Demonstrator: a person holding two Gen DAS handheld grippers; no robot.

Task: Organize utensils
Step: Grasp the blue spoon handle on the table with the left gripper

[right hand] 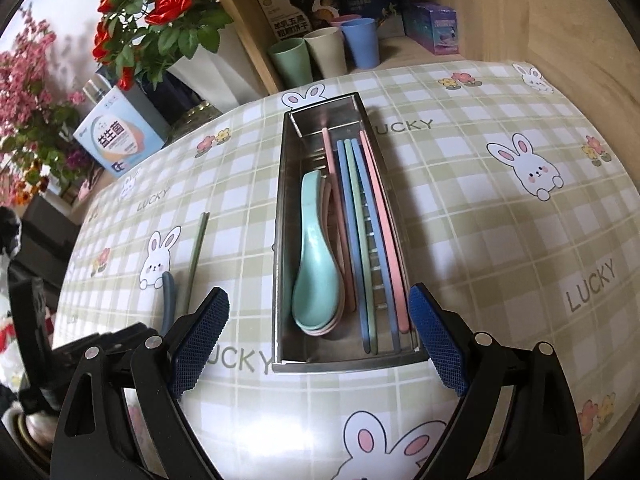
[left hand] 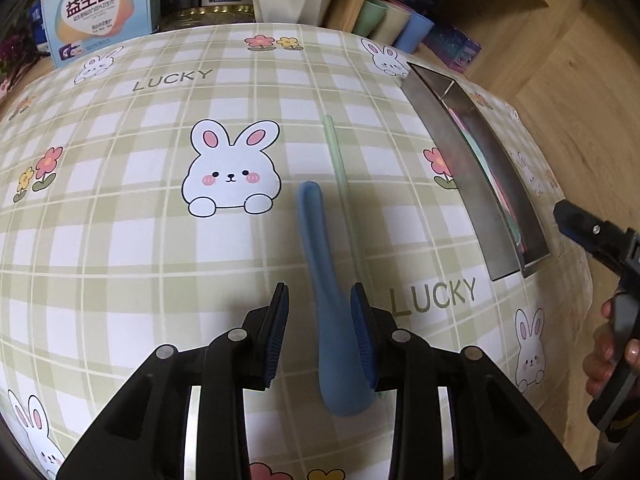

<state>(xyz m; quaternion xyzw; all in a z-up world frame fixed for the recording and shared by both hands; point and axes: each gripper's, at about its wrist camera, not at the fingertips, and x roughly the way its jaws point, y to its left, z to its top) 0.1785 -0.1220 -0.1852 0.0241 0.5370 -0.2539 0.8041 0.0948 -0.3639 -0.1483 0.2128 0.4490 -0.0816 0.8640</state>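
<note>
A blue spoon [left hand: 320, 280] lies on the tablecloth, handle pointing away. My left gripper [left hand: 320, 334] is open, its fingers on either side of the spoon's bowl, the right pad touching or nearly touching it. A pale green chopstick [left hand: 340, 176] lies just right of the spoon. A steel utensil tray [right hand: 280, 240] holds a mint spoon [right hand: 314, 264], a pink spoon under it, and pink, blue and green chopsticks [right hand: 360, 240]. My right gripper [right hand: 320, 340] is open and empty above the tray's near end. In the right wrist view the blue spoon [right hand: 170, 300] and the green chopstick [right hand: 196, 256] lie left of the tray.
The tray [left hand: 452, 168] sits at the table's right in the left wrist view, with my right gripper [left hand: 592, 236] beyond it. A probiotic box [left hand: 96, 8], flower pots [right hand: 160, 20] and cups [right hand: 320, 54] stand along the table's far edge, by wooden shelving.
</note>
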